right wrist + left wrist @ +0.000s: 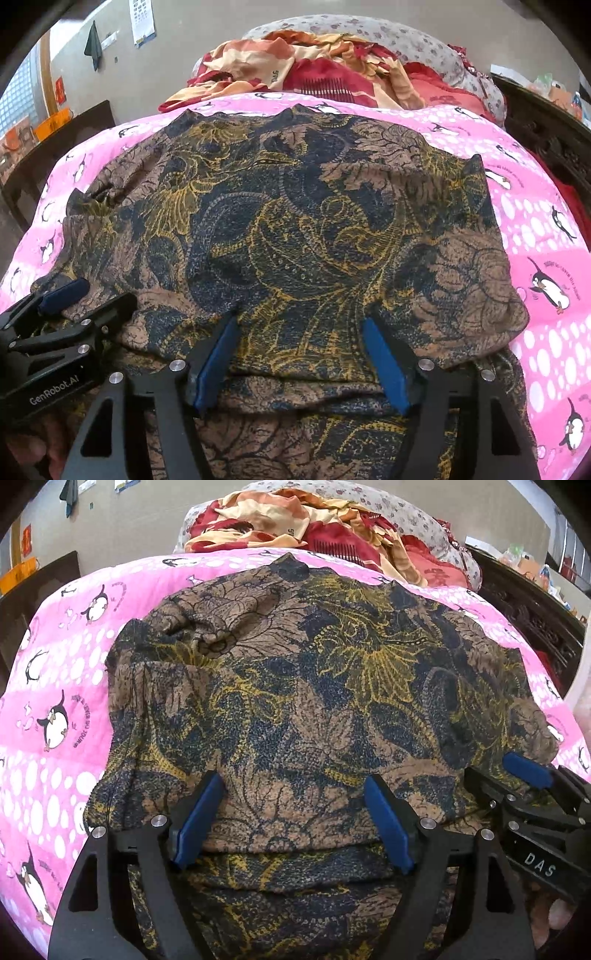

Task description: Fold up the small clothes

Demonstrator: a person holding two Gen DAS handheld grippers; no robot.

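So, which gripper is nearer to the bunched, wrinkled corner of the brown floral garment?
Left. The left gripper hovers open over the near edge of the brown floral garment, on the side of its bunched corner; the right gripper is open over the opposite, smoother side.

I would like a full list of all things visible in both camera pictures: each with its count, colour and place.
garment: one, brown, dark blue and yellow floral print, spread on the pink blanket, near edge doubled over.
blanket: one, pink with white dots and penguins, under the garment.
bedding pile: one heap, red, orange and cream, behind the blanket.
pillow: one, grey with small flowers, behind the heap.
green cloth: one, hanging on the far wall, left.
calendar: one, white, on the wall.
dark wooden furniture: at the right side.
left gripper: one, black with blue pads, open over the garment's near edge.
right gripper: one, same colours, open over the near edge.
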